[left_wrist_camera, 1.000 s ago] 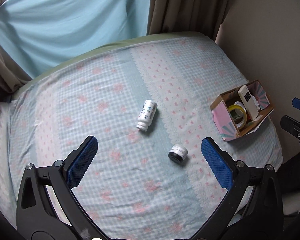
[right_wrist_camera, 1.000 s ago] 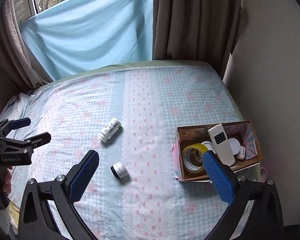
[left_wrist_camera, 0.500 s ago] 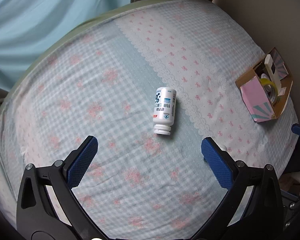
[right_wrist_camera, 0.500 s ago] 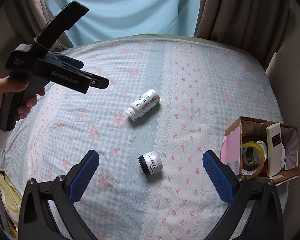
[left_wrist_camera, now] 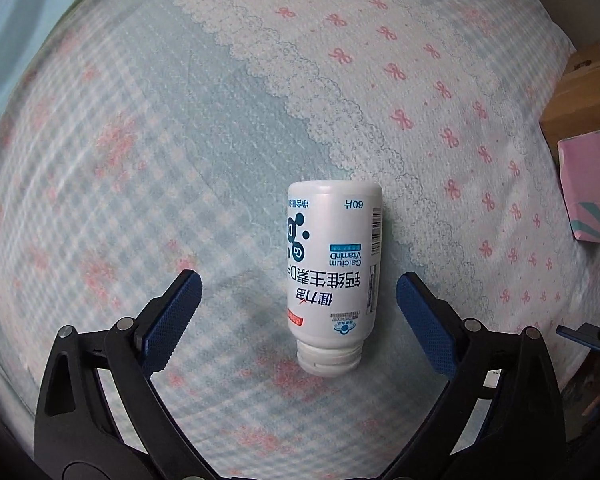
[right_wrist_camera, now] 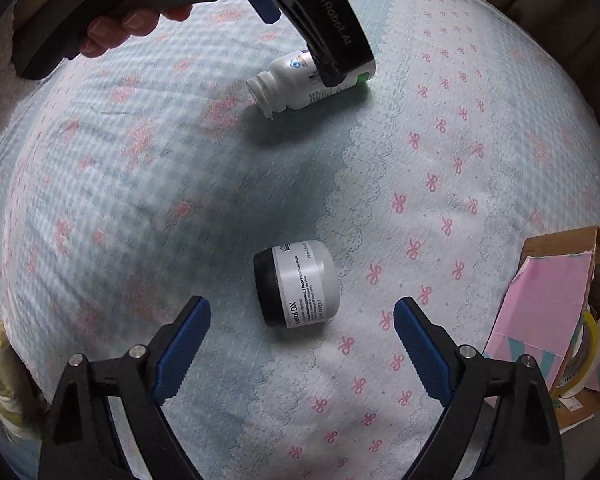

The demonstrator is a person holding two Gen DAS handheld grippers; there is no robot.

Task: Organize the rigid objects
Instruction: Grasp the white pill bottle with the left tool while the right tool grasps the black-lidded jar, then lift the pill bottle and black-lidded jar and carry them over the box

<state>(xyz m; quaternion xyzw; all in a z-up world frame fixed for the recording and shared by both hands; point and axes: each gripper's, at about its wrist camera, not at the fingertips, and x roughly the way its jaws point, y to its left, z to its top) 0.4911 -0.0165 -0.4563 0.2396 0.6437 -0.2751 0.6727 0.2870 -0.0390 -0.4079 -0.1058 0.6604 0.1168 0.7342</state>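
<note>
Between spread left gripper (left_wrist_camera: 296, 322) fingers, bottle (left_wrist_camera: 332, 268) lies cap-nearest.

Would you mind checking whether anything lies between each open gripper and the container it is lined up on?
Nothing visible does. Only bare bedsheet separates the left gripper from the white bottle, and the right gripper from the small jar.
</note>
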